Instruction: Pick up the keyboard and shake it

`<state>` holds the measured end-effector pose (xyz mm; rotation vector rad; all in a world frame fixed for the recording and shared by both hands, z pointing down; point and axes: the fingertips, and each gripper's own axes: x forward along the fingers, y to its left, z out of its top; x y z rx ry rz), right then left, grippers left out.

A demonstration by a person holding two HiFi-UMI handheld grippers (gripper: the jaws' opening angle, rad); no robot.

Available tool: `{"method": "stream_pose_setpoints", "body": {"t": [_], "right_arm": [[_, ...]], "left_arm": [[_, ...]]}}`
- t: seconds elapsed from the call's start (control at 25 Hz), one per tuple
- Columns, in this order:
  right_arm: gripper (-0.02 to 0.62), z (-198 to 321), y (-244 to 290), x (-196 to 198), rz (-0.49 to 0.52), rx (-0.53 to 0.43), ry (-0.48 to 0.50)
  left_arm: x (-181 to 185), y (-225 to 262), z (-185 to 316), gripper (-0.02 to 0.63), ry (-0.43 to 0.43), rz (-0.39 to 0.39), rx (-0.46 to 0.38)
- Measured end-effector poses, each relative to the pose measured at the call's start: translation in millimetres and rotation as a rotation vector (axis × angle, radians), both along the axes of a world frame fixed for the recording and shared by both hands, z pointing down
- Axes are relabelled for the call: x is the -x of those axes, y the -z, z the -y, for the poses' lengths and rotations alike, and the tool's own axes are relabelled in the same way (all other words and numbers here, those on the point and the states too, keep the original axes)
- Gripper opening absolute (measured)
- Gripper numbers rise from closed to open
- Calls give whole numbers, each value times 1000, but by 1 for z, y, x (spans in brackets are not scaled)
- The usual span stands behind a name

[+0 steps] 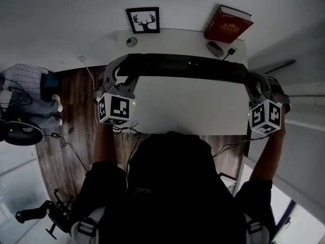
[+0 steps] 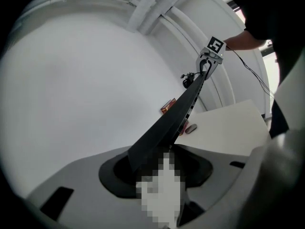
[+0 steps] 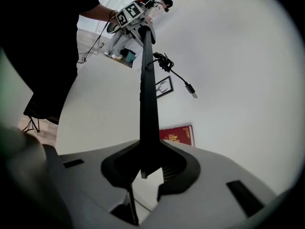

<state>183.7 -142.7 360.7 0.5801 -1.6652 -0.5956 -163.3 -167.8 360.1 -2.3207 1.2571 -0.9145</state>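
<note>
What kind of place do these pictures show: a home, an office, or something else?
Probably a small home office or study, though I cannot be sure. A white desk stands on a wooden floor, with a red book, a mouse and a framed deer picture at its far edge.

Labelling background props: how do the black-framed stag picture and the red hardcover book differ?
The black-framed stag picture is black and white; the red hardcover book is red with gold print. The picture sits square to the white desk; the book is skewed. Both are at the desk's far edge.
</note>
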Motion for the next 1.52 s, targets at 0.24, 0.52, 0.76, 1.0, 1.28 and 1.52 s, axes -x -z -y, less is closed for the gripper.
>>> {"method": "stream_pose_setpoints", "body": {"t": [0.24,0.52,0.76,1.0,1.28,1.52], "right_arm": [[97,-16,64,7,-3,-178,-13],[98,-53,142,7,-52,-402,-73],[97,-95,141,-8,-97,-420,-146],[97,-114,143,-41,-124,-391,-164],[98,-114,154,-88,-129,-361,-175],[98,-110,174,-120,-118,-463,-188]], "left_arm": [[7,72,-10,192,-4,24,-147],[8,143,-34,190,-13,7,-312],[-9,136,-51,192,-43,-22,-318],[-46,121,-60,189,-100,-61,-267],[-96,134,-52,189,-147,-68,-237],[-126,164,-49,190,-106,-58,-331]]}}
